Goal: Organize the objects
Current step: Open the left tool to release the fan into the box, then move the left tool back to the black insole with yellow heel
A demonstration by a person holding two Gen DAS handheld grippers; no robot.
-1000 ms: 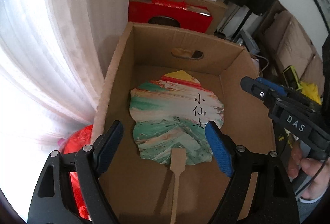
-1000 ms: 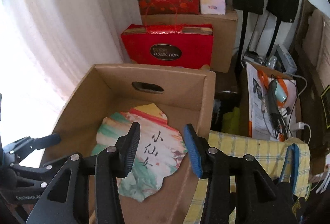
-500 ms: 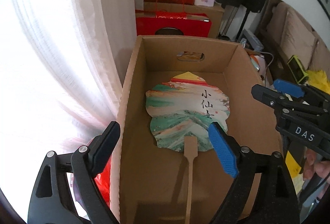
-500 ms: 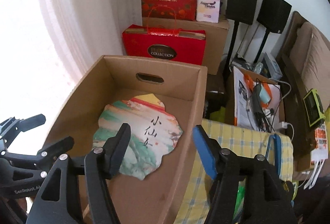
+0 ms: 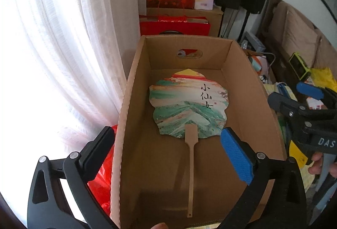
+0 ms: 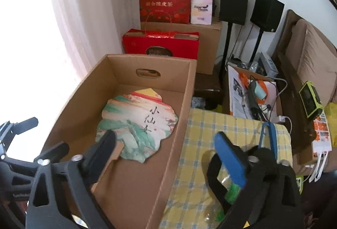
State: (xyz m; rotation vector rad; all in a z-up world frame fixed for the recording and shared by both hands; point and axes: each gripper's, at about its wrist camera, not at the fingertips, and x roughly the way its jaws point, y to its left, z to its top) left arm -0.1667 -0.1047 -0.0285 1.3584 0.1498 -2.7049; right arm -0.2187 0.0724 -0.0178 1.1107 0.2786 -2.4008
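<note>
Jaws of left gripper (image 5: 168,150) and right gripper (image 6: 168,157) opening wide, nothing between them, painted fan (image 5: 188,104) flat in cardboard box (image 5: 248,73).

Painted hand fan (image 5: 188,105) lies flat inside cardboard box (image 5: 252,89); left gripper (image 5: 168,144) jaws opening, nothing between; right gripper (image 5: 294,98) beside box.

An open cardboard box (image 5: 254,102) holds a painted paddle fan (image 5: 187,106) lying flat on its floor

painted paper fan (image 5: 188,103) | flat on cardboard box (image 5: 248,73) floor | handle nearest
</note>
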